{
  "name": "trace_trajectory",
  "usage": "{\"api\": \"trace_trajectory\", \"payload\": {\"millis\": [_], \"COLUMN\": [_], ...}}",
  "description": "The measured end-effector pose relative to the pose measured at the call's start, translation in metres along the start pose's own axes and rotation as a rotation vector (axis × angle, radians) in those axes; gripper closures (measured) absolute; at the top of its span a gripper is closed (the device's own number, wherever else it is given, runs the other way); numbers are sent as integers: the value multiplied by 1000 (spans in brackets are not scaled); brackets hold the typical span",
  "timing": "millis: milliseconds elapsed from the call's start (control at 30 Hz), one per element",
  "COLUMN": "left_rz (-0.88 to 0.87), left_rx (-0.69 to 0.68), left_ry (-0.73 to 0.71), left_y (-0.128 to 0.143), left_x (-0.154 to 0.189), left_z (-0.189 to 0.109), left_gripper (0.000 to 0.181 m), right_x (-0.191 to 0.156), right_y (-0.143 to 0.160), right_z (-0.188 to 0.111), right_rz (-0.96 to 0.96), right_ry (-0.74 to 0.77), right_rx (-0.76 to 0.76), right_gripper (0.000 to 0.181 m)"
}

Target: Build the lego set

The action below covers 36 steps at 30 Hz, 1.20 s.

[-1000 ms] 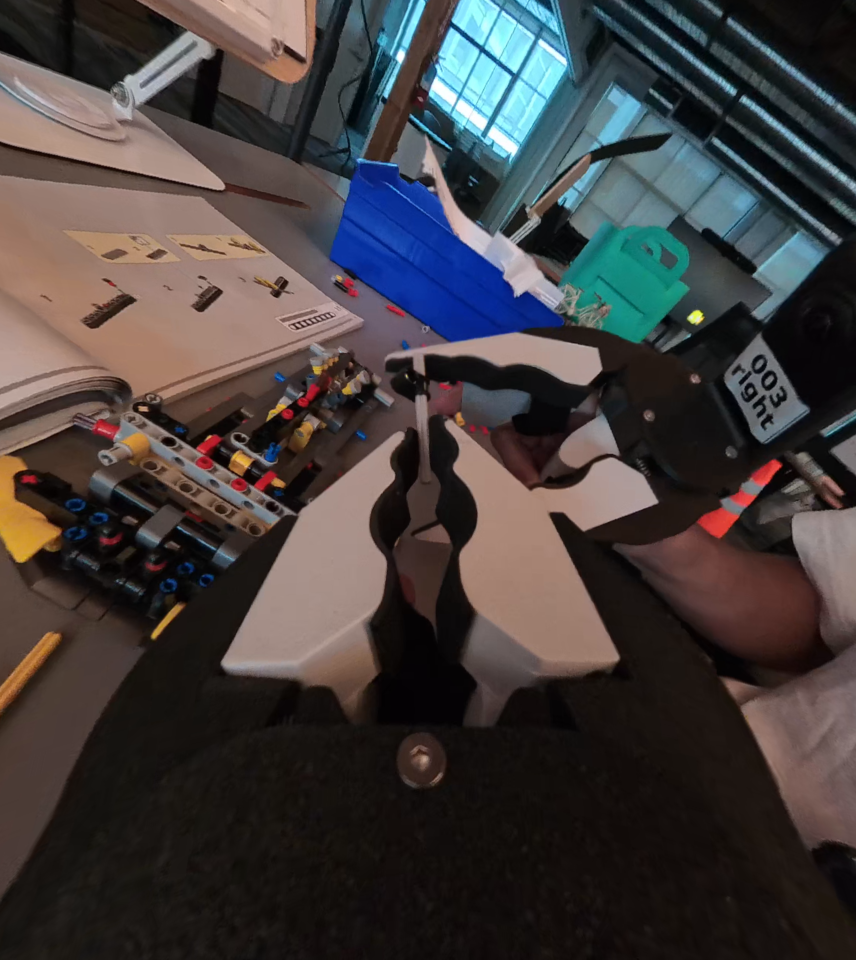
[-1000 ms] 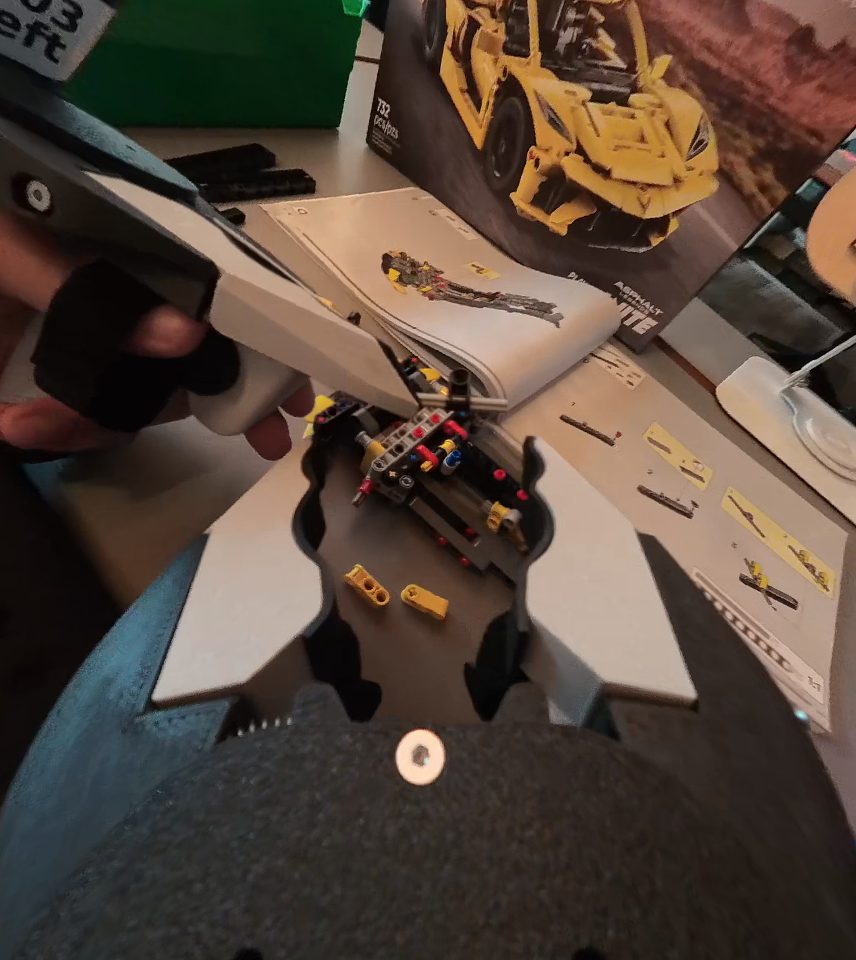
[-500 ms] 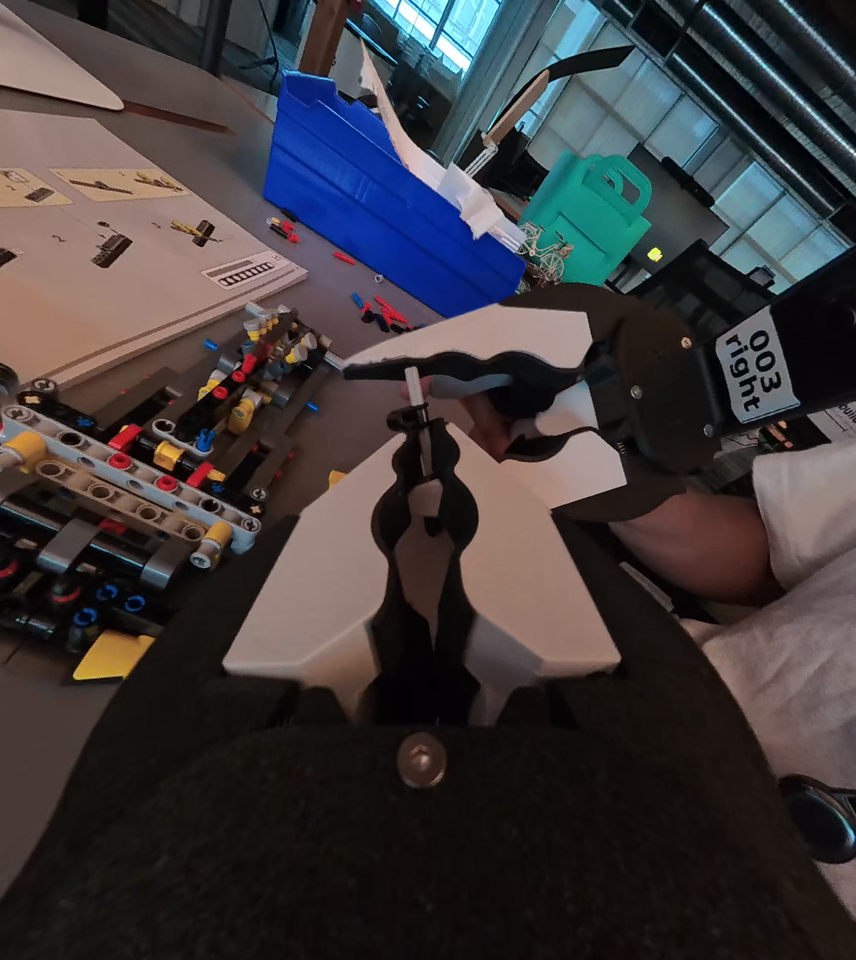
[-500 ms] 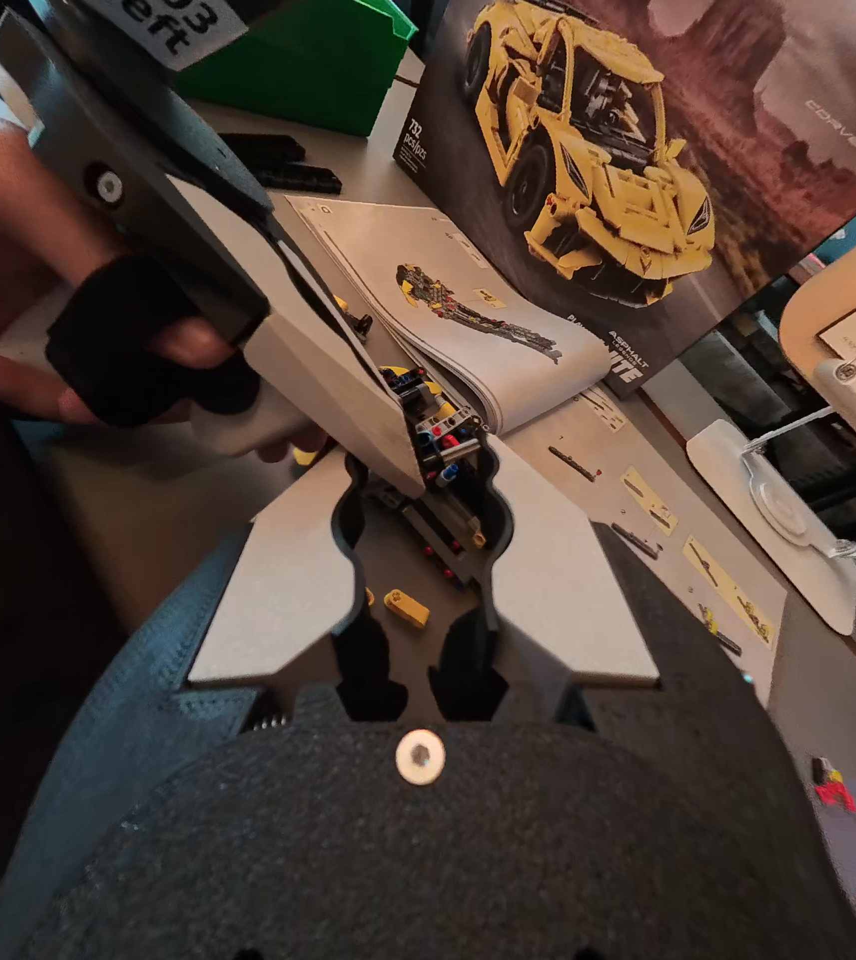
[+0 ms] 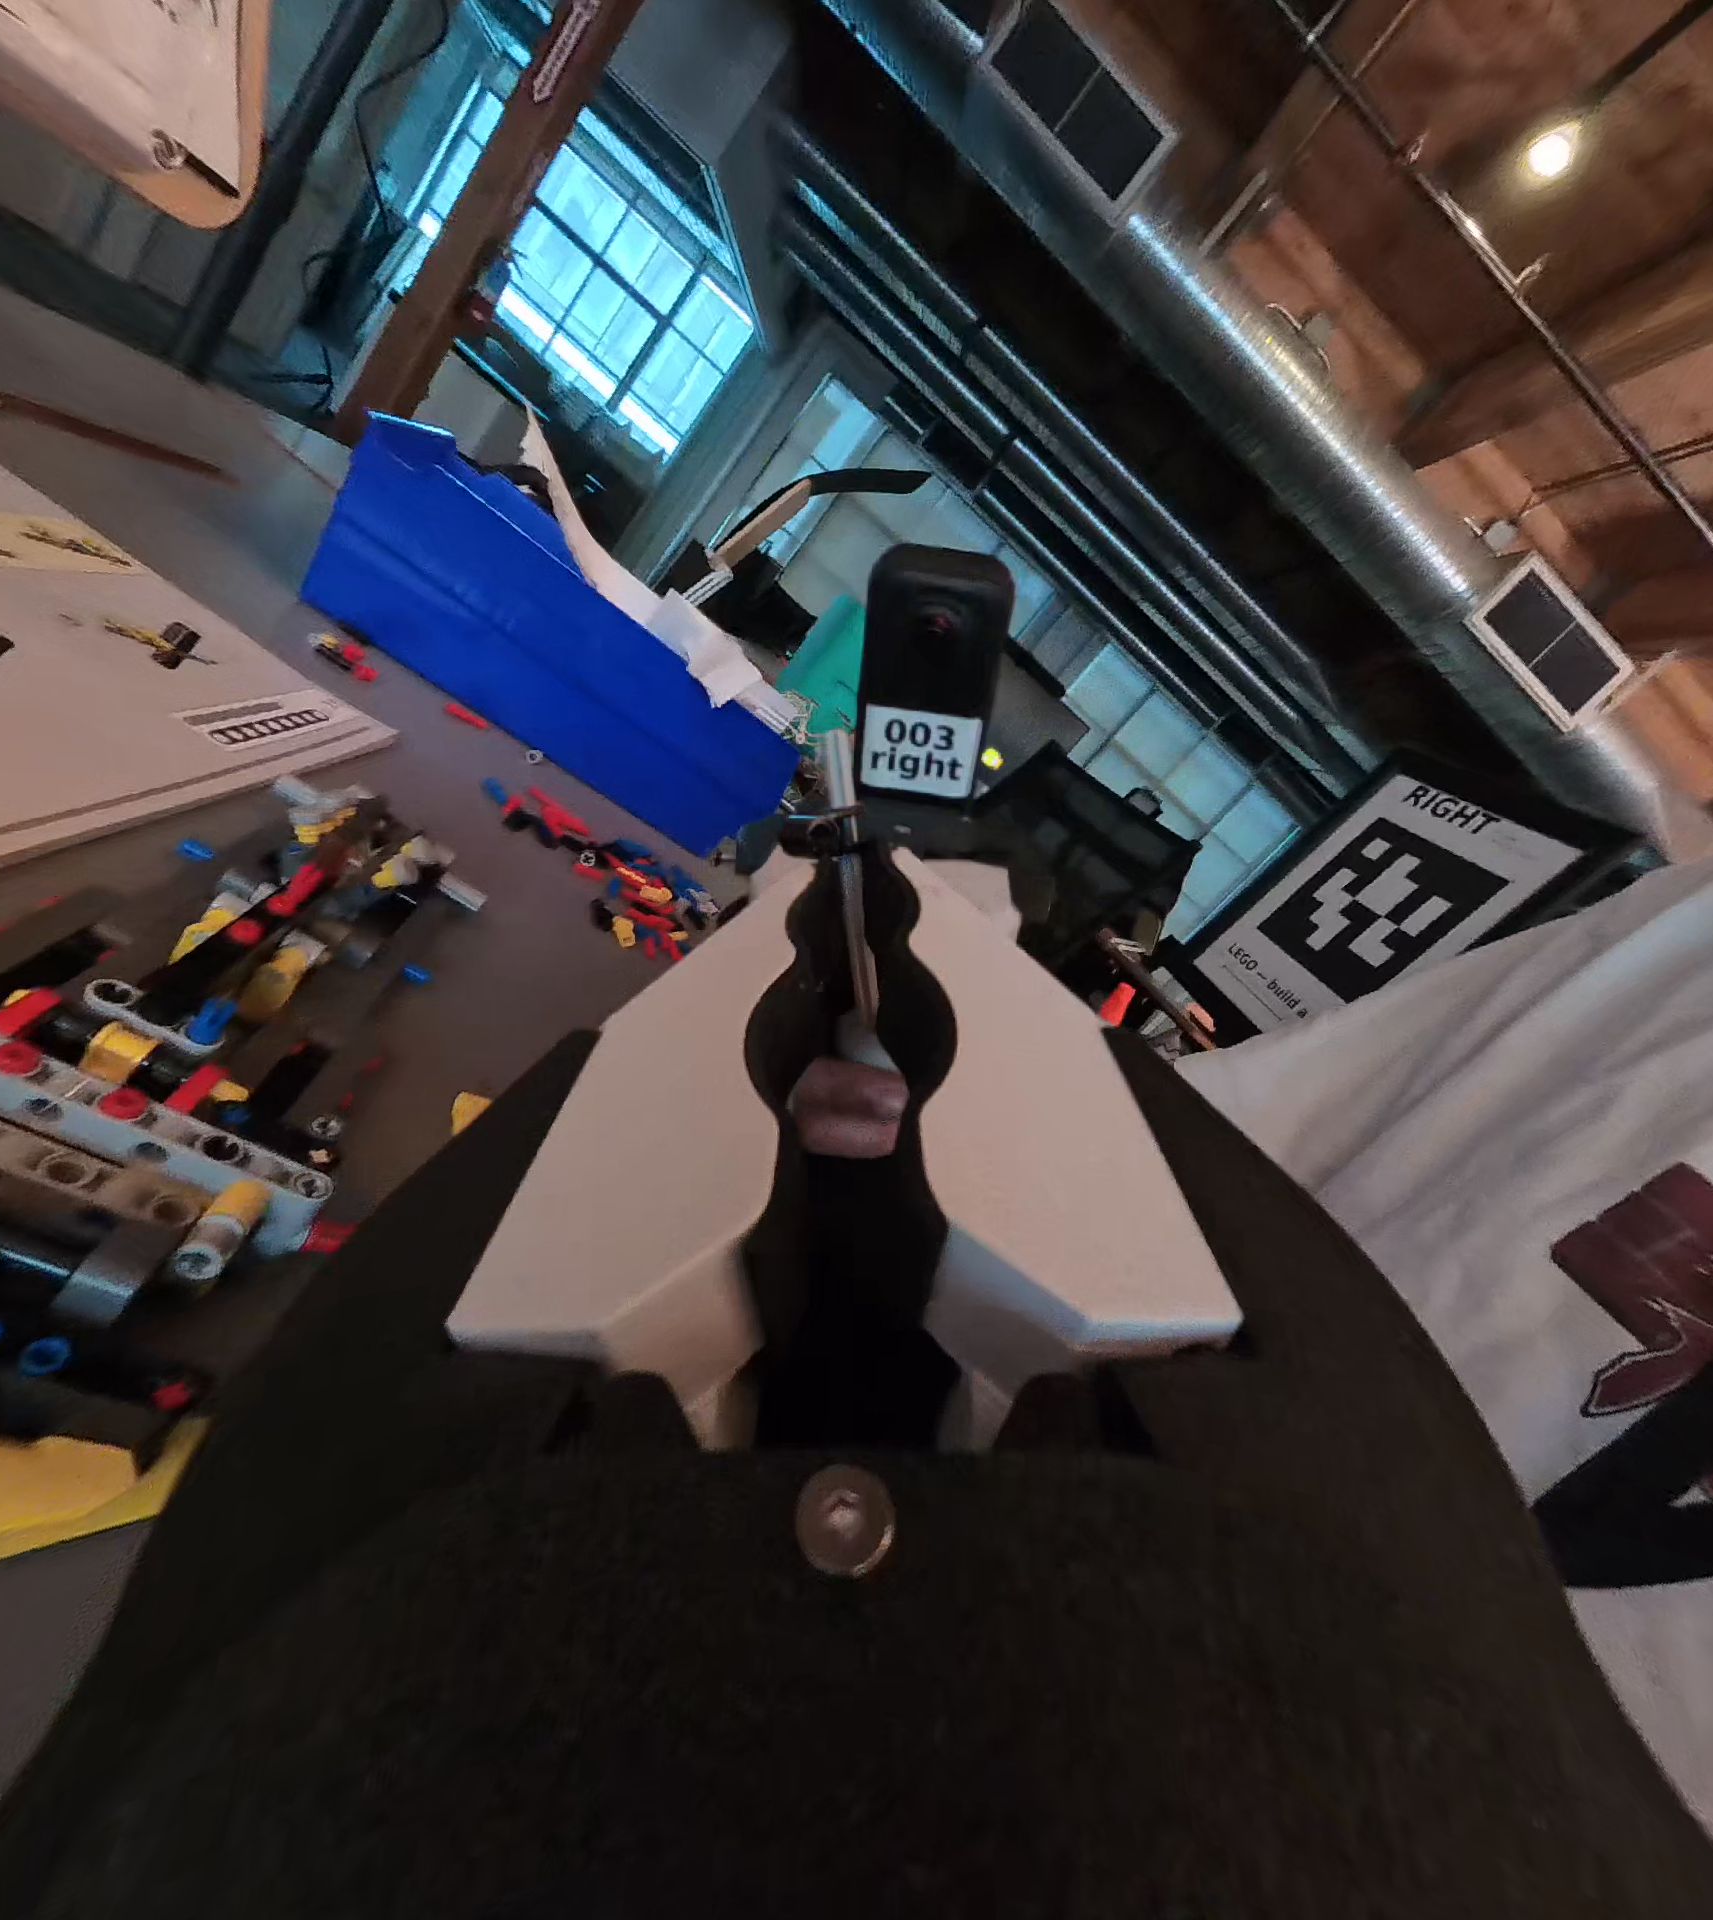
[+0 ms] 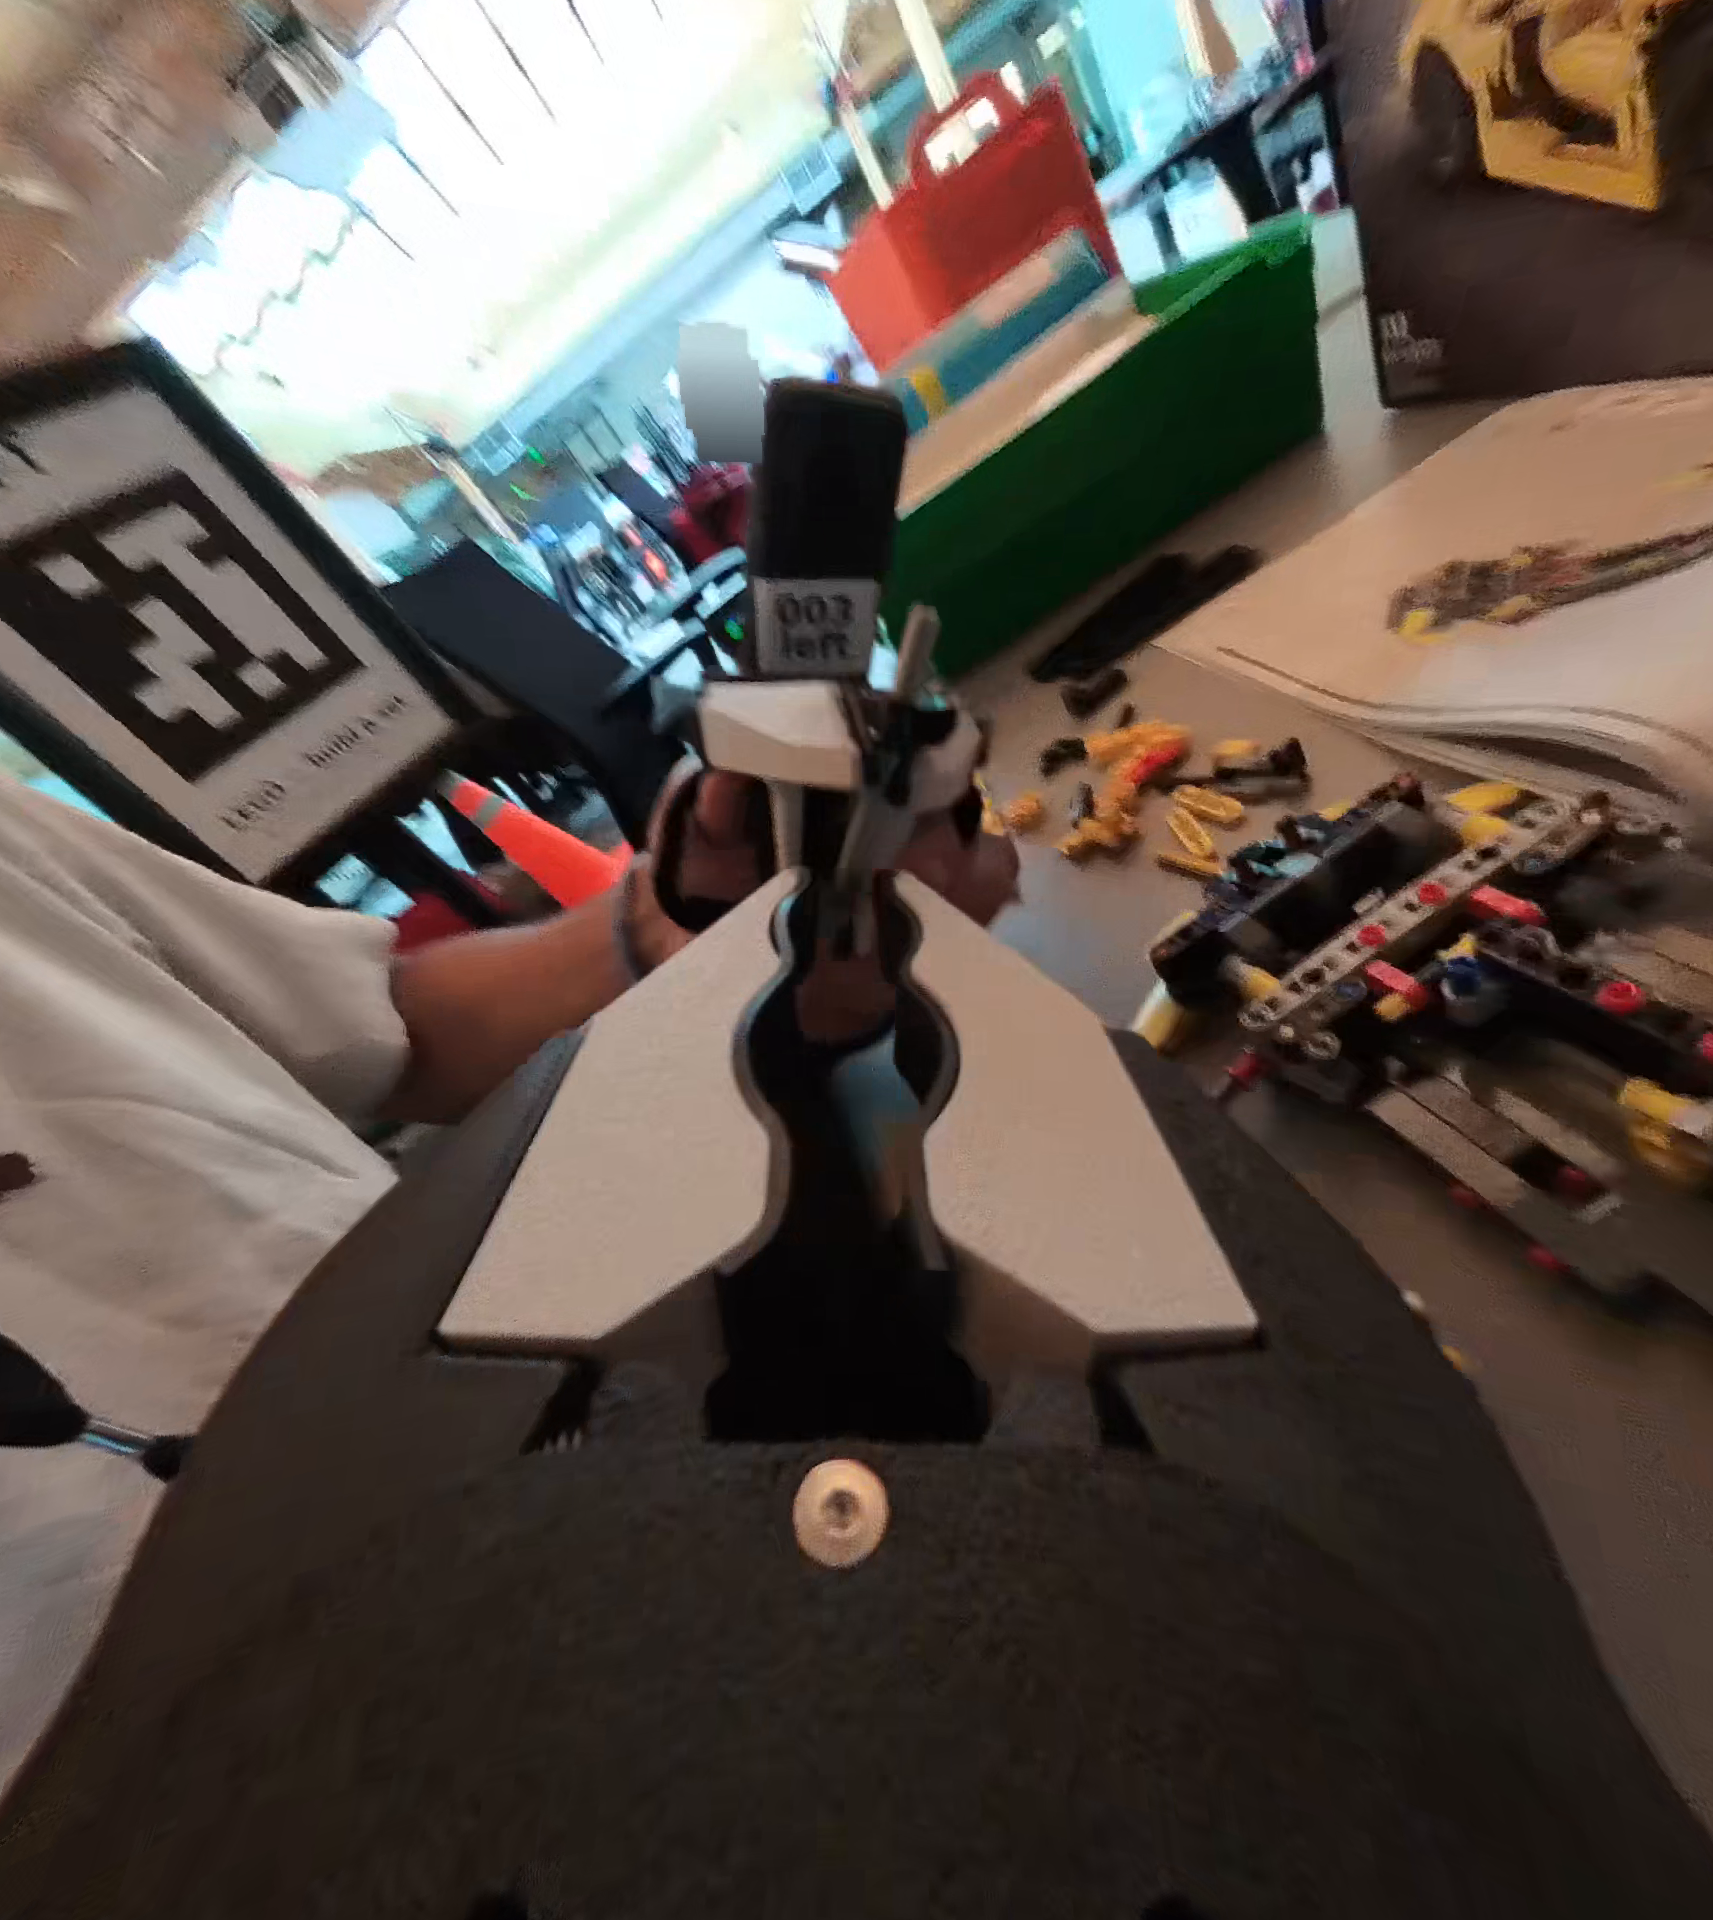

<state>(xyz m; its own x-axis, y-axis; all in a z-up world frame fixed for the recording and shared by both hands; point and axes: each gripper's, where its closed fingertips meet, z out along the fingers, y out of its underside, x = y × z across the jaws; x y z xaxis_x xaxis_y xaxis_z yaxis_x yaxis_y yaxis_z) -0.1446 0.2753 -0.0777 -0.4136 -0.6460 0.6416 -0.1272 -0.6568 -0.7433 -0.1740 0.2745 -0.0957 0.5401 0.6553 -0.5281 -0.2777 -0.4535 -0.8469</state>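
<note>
Far left on the worktop (image 5: 540, 997): open instruction booklet (image 5: 52, 717), half-built lego chassis (image 5: 104, 1081) below it, scattered small pieces between. Further right: blue bin (image 5: 519, 634) with white paper (image 5: 665, 613) sticking out. Centre, raised off the worktop: left hand-held gripper (image 5: 850, 894) clamped on a grey axle (image 5: 847, 883), right hand-held gripper (image 6: 847, 914) facing it tip to tip, fingers together on the same axle (image 6: 873, 821).

Each camera sits just behind its own fingers, raised off the table (image 5: 540, 997) and facing the other camera at close range. Both views share the grey rod (image 5: 852, 914) at the fingertips and the half-built model (image 6: 1454, 997) beside them.
</note>
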Motion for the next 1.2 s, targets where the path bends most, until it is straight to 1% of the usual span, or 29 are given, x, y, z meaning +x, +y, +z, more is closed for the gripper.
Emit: {"api": "trace_trajectory", "payload": {"millis": [67, 100, 133, 200, 300, 333, 400, 467, 533, 600, 633, 667, 700, 733, 767, 800, 833, 900, 967, 1033, 1167, 1200], "left_rz": [12, 22, 35, 86, 237, 278, 341, 405, 386, 305, 242, 147, 44, -42, -112, -166, -181, -204, -216, -216, -206, -212], "left_rx": [-7, -13, -16, -51, -107, -125, -146, -163, -164, -142, -135, -153, -178, -189, -198, -209, -217, -284, -321, -347, -356, -351], "left_ry": [12, 4, -21, -147, -344, -384, -425, -450, -432, -376, -320, -225, -122, -54, 48, 143, 176, 226, 260, 263, 271, 274], "left_y": [1, 2, 3, 7, 13, 15, 17, 17, 18, 15, 15, 21, 27, 28, 27, 25, 25, 36, 43, 47, 49, 48], "left_x": [3, 3, 0, -17, -39, -44, -46, -47, -46, -42, -38, -29, -21, -15, -3, 11, 16, 24, 31, 31, 33, 33], "left_z": [1, 2, 2, 1, -3, -3, -3, -5, -7, -10, -10, -9, -9, -9, -9, -10, -10, -9, -7, -5, -5, -5], "left_gripper": [179, 179, 177, 175, 174, 173, 177, 178, 179, 179, 179, 179, 179, 179, 179, 179, 179, 180, 179, 179, 179, 180], "right_x": [-1, 2, 10, 32, 58, 60, 61, 60, 55, 39, 29, 19, 15, 11, 8, 8, 6, 3, -5, -10, -9, -9], "right_y": [-4, -4, -3, 3, 6, 6, 6, 7, 10, 14, 19, 25, 29, 33, 35, 33, 32, 30, 28, 28, 31, 31], "right_z": [-2, -2, -3, -5, -12, -11, -9, -7, -4, -1, -2, -5, -11, -15, -19, -21, -23, -22, -16, -11, -6, -6], "right_rz": [-12, -29, -67, -211, -447, -525, -599, -581, -523, -481, -464, -451, -447, -456, -486, -546, -615, -763, -862, -882, -901, -913], "right_ry": [-3, 26, 96, 310, 635, 700, 786, 769, 666, 490, 393, 303, 261, 226, 221, 250, 272, 318, 316, 282, 237, 233], "right_rx": [20, 14, 4, -57, -152, -183, -210, -196, -180, -183, -211, -249, -288, -333, -372, -397, -430, -487, -509, -523, -572, -575], "right_gripper": [177, 178, 179, 178, 178, 178, 178, 178, 175, 152, 142, 134, 129, 124, 119, 113, 113, 112, 113, 115, 131, 131]}}
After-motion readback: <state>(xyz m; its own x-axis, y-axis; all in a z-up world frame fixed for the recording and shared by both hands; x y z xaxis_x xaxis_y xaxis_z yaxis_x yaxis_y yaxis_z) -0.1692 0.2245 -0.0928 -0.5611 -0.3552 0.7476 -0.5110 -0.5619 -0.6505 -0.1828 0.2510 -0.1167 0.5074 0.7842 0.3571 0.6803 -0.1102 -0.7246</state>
